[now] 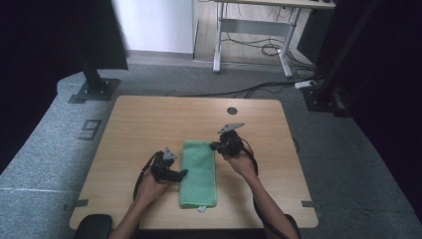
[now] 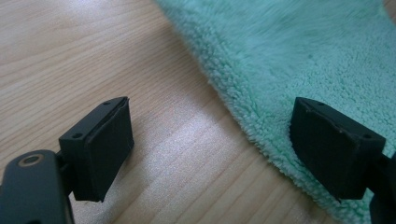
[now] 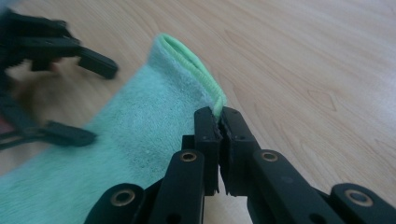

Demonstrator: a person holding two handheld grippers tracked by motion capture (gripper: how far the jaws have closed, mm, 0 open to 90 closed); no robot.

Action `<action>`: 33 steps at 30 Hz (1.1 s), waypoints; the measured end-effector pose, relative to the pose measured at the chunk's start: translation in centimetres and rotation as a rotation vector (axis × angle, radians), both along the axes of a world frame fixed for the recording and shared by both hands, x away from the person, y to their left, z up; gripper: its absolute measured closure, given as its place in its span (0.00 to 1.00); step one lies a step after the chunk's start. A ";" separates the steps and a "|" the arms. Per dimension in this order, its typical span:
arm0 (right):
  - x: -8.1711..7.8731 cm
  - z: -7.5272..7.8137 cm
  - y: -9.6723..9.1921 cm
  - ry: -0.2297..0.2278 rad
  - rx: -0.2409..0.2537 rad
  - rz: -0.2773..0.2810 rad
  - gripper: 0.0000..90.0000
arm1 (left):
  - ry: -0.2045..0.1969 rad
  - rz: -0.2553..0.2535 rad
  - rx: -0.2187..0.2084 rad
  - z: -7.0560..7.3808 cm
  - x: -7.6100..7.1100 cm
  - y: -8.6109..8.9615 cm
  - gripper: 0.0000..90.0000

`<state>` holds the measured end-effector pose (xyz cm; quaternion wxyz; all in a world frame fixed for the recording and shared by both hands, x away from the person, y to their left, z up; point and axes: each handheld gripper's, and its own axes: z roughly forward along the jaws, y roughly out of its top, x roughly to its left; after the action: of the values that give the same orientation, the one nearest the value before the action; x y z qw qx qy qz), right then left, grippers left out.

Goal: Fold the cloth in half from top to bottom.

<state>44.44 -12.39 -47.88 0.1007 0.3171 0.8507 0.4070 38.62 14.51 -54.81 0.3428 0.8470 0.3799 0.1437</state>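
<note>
A green fluffy towel (image 1: 199,172) lies folded in a long strip on the wooden table (image 1: 144,124). My right gripper (image 1: 215,146) is at the strip's far right corner. In the right gripper view this gripper (image 3: 218,119) is shut on the towel's hemmed edge (image 3: 205,79), and that corner stands raised off the wood. My left gripper (image 1: 183,173) sits at the strip's left edge, open. In the left gripper view its jaws (image 2: 210,149) stand wide apart, one over bare wood and one over the towel (image 2: 303,56), pressing on nothing. The left gripper (image 3: 86,100) also appears blurred in the right gripper view.
A round cable hole (image 1: 232,110) sits near the table's far edge. Black stands (image 1: 94,79) rise at the far left and right (image 1: 323,94), and a white desk frame (image 1: 249,30) with floor cables lies beyond. A dark rounded object (image 1: 92,226) is at the near left corner.
</note>
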 end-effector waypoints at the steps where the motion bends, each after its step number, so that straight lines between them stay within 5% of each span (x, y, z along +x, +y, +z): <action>1: -0.5 0.4 -0.3 -0.006 0.013 0.008 0.95 | 0.000 -0.001 0.001 0.0 0.0 0.0 0.15; 7: -2.8 1.5 -1.1 -0.011 0.042 0.049 0.95 | 0.000 0.001 0.002 0.0 0.0 0.0 0.15; 15: -6.1 1.2 -1.4 0.016 0.066 0.111 0.95 | 0.001 0.009 0.000 0.0 -0.1 0.0 0.15; 25: -9.8 -1.8 -0.8 0.102 0.063 0.179 0.95 | 0.000 0.015 -0.001 0.0 -0.1 -0.1 0.15; 33: -11.0 -5.1 0.0 0.155 0.025 0.188 0.95 | 0.004 -0.010 0.005 0.2 -0.1 0.0 0.17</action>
<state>33.43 -12.40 -52.94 -0.0080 0.2675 0.8767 0.3997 38.51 14.49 -54.57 0.3406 0.8500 0.3763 0.1411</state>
